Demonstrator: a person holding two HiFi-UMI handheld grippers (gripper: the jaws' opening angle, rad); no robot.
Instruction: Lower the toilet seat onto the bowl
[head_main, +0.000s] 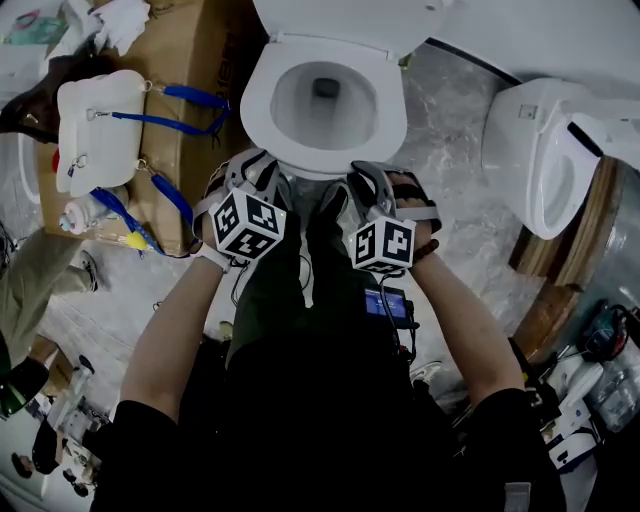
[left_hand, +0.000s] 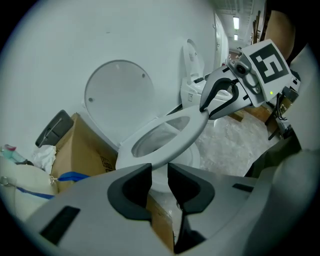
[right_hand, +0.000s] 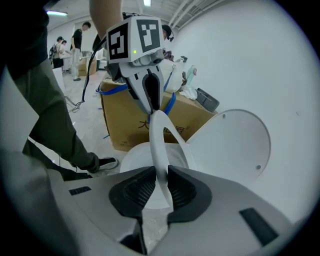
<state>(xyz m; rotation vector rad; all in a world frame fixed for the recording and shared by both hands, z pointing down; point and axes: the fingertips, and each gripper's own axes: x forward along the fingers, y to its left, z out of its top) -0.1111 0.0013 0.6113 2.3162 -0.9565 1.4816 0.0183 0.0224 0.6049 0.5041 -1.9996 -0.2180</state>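
Note:
A white toilet stands against the wall with its round lid (left_hand: 117, 95) upright. The toilet seat (head_main: 255, 108) hangs tilted a little above the bowl (left_hand: 186, 161). My right gripper (right_hand: 159, 187) is shut on the seat's front rim (right_hand: 157, 145), which runs edge-on between its pads. The left gripper view shows that gripper (left_hand: 209, 107) straddling the rim. My left gripper (left_hand: 159, 180) is open at the seat's near front edge, nothing between its pads. In the head view both grippers (head_main: 252, 162) (head_main: 375, 175) sit side by side at the front of the toilet.
A cardboard box (head_main: 190, 60) stands left of the toilet, with a white jug on blue straps (head_main: 95, 125) beside it. A second toilet (head_main: 540, 150) lies at the right. The person's legs fill the floor in front. People stand far off (right_hand: 75, 40).

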